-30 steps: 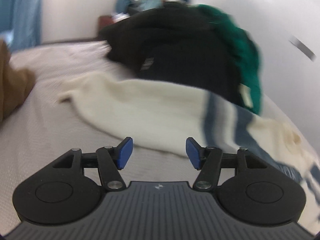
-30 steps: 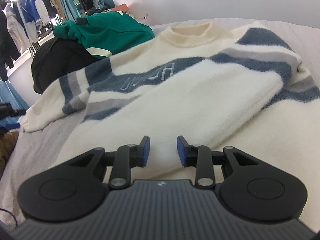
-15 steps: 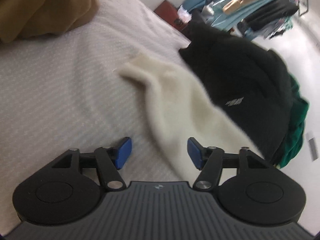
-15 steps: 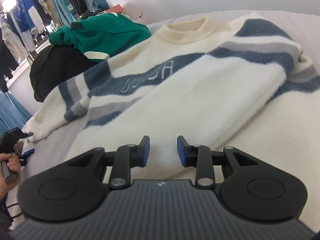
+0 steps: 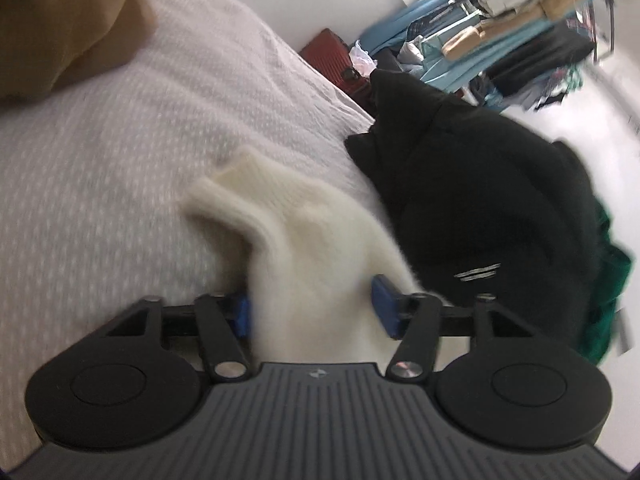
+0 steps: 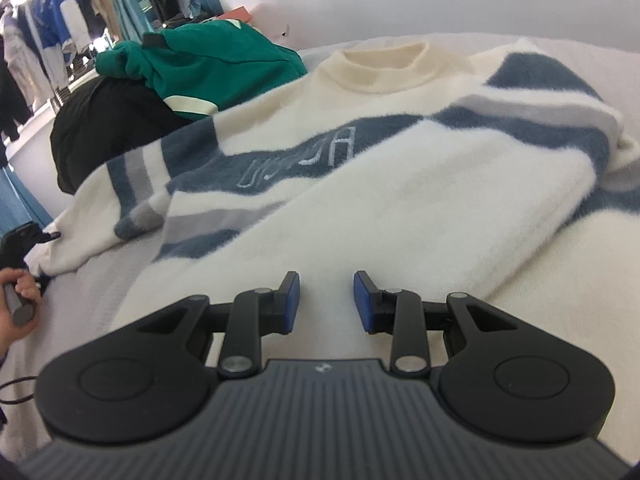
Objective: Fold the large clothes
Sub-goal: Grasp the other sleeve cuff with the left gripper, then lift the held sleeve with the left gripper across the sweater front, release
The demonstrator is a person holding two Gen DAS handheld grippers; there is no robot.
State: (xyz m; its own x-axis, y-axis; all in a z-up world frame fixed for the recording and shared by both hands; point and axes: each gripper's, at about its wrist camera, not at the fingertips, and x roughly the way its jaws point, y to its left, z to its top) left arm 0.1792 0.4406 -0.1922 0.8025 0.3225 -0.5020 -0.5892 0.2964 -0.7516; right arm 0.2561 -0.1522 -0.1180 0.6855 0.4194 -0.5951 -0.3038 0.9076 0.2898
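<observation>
While the cream sweater point(image 6: 360, 168) is lying spread on the bed point(image 5: 120, 140), the left gripper point(image 5: 312, 308) is closing its fingers around the sleeve, not yet clamped; the right gripper point(image 6: 326, 300) is hovering released above the body. Next: pinch the sleeve and fold inward.

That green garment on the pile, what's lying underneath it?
The green garment lies on a black garment, beside the cream sweater. Whatever is beneath the black one is covered.

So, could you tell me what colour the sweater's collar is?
Cream, plain; the collar shows best in the right wrist view.
</observation>
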